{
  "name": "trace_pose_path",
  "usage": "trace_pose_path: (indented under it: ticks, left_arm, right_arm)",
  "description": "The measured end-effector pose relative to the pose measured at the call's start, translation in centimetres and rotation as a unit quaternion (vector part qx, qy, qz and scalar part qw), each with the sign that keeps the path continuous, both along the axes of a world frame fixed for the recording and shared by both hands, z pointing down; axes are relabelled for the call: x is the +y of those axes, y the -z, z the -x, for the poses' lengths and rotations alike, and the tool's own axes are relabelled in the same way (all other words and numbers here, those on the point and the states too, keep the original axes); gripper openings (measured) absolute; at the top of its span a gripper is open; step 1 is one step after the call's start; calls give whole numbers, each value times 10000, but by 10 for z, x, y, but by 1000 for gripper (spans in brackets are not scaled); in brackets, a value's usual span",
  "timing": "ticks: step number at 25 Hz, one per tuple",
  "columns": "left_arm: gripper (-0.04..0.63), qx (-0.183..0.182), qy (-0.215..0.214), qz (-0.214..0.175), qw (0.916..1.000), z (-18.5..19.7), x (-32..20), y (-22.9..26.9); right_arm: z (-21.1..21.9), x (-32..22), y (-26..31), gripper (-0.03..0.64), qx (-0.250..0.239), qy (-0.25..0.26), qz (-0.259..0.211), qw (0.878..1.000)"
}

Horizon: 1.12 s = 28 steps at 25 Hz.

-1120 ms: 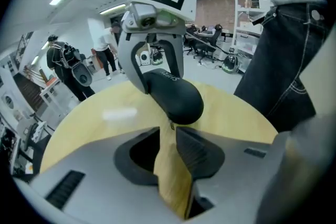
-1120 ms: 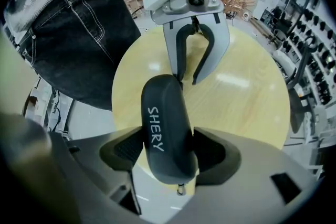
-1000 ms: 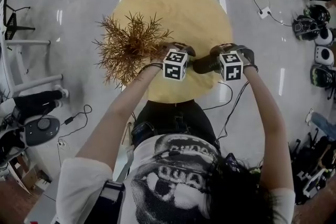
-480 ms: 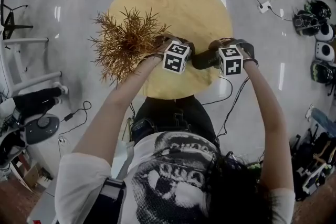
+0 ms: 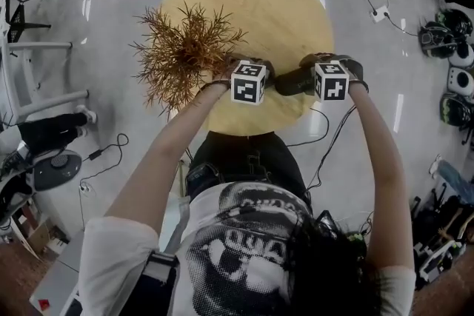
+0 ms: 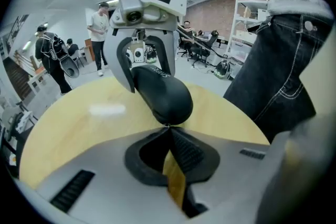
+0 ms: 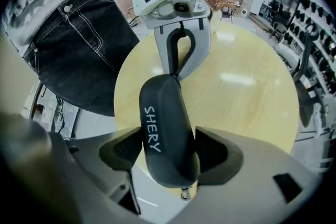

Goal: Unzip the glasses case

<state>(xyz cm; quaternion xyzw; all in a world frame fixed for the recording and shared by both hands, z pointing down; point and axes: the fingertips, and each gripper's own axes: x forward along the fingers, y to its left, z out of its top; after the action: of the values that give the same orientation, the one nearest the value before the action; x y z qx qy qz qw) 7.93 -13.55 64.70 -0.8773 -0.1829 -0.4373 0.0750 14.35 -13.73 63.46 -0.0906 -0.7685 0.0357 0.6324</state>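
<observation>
While the left gripper [image 6: 168, 127] has its jaws clenched tip to tip on the very end of the black oval glasses case [image 6: 163, 93], apparently on a zip tab too small to confirm, the right gripper [image 7: 168, 153] clasps the case's body across its width. The case hangs between them over the near edge of the round pale wooden desk [image 5: 252, 4]. Over the last second both grippers kept their spacing and only drifted slightly, so the zip has probably not begun to run. Only the right gripper view shows white lettering and a small metal piece beneath the case. The head view hides both grips but adds the dried brown shrub [image 5: 181, 55] at the desk's left edge.
</observation>
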Motion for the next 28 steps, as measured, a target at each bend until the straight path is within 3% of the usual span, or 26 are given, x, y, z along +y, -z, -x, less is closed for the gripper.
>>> trace_pose_path:
  ticks: [3,7,13,16,21,25,28]
  left_arm:
    - [12,46,270,182,9995,4,9,0]
    - [12,212,973,322,9945,4,11,2]
    - [12,291,1911,378,9804,13,5,1]
    - [12,352,2373,413,9699,17,-3,0]
    - [12,459,3046,498,9501,21,-14,2]
    - [12,542,3280,560,9415,21,-17,4]
    - [12,556,3373,558,9381,20,-17,5]
  right_arm:
    - [0,0,-1,316,-5,-80,52,10000]
    - [0,0,0,316,-47,-294,106,9995]
    - [8,2,1,316,-301,-1434,269,9888]
    - [13,3,0,316,-406,-2106,351,9761]
    - [19,1,2,316,-776,-3176,546,9435]
    - [20,-2,1,316,-888,-3918,554,9141]
    - [21,-3,2,316,-843,-4201,437,9025]
